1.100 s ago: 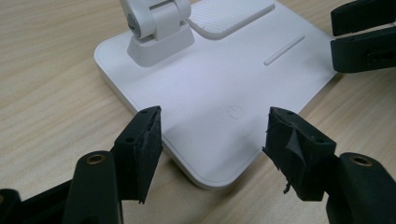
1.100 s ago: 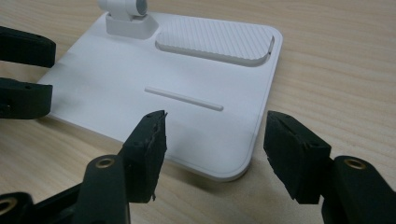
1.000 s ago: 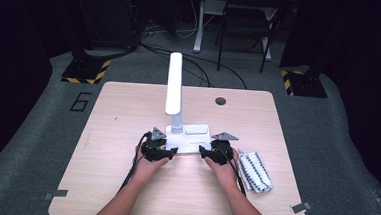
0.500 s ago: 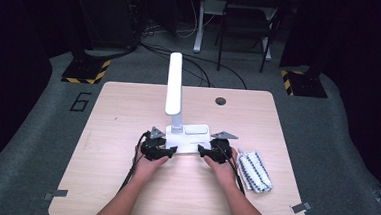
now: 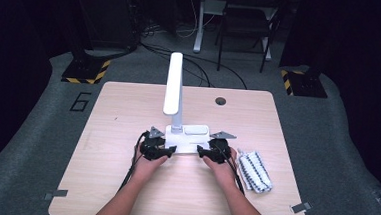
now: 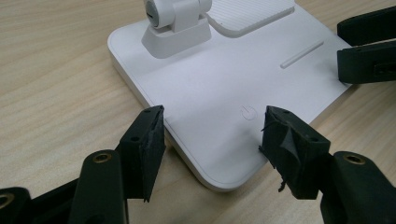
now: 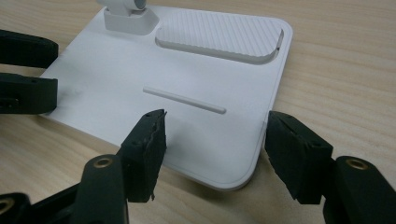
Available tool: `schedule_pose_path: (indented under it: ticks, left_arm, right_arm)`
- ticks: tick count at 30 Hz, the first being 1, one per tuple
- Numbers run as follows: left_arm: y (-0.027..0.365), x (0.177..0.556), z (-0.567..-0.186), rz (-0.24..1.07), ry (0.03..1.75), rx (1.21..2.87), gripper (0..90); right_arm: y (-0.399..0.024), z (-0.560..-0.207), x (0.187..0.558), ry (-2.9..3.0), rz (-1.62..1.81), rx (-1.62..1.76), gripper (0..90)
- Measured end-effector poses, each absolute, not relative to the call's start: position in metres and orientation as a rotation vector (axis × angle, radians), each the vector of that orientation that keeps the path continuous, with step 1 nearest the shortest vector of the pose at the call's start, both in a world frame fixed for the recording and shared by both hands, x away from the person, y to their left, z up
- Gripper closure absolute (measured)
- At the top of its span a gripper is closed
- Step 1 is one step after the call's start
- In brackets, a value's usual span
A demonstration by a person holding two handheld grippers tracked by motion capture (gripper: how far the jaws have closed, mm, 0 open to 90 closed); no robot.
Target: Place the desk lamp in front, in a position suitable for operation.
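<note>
From above we look forward and down over the tabletop (image 5: 123, 193); both close low views share the lamp base (image 6: 224, 88)

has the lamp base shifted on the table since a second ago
No. The lamp base sits at the same spot relative to the table's cable hole in the high view.

lamp base (image 6: 205, 88): smooth matt white plastic, ribbed pad (image 7: 219, 35)
worktop (image 5: 128, 113): pale wood grain, matt
tool pads (image 6: 152, 140): black, rough, frayed
cloth (image 5: 255, 169): striped fabric
</note>
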State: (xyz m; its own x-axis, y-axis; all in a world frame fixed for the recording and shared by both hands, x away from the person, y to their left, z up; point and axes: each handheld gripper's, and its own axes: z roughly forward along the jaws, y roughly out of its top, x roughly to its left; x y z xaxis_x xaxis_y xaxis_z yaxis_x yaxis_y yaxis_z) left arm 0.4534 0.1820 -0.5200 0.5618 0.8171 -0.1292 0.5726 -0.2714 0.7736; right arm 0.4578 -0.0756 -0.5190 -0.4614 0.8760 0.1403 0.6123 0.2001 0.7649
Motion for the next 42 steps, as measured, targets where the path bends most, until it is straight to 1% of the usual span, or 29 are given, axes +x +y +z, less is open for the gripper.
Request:
schedule_pose_path:
  ticks: [7,14,16,19,30,33,37,42]
  left_arm:
    - [0.186,0.451,-0.522,0.373,1.148,1.926,39.4]
    - [0.188,0.45,-0.522,0.368,1.158,1.928,39.8]
    - [0.188,0.449,-0.521,0.361,1.161,1.936,41.4]
    - [0.186,0.448,-0.52,0.354,1.15,1.942,43.8]
    - [0.173,0.443,-0.521,0.346,1.099,1.978,42.6]
    - [0.17,0.443,-0.522,0.301,1.105,1.949,42.7]
    - [0.171,0.448,-0.52,0.324,1.066,1.959,43.8]
    - [0.17,0.453,-0.517,0.353,1.056,1.958,41.6]
  right_arm:
    - [-0.07,-0.518,0.451,2.153,1.127,1.415,39.3]
    - [-0.067,-0.518,0.447,2.16,1.121,1.413,39.7]
    - [-0.067,-0.518,0.448,2.146,1.123,1.405,39.4]
    - [-0.07,-0.518,0.45,2.137,1.115,1.402,39.4]
    - [-0.078,-0.519,0.456,2.089,1.097,1.423,37.4]
    - [-0.081,-0.518,0.457,2.062,1.087,1.459,37.3]
    - [-0.085,-0.517,0.458,2.043,1.098,1.484,37.9]
    - [-0.083,-0.516,0.457,2.053,1.094,1.442,37.9]
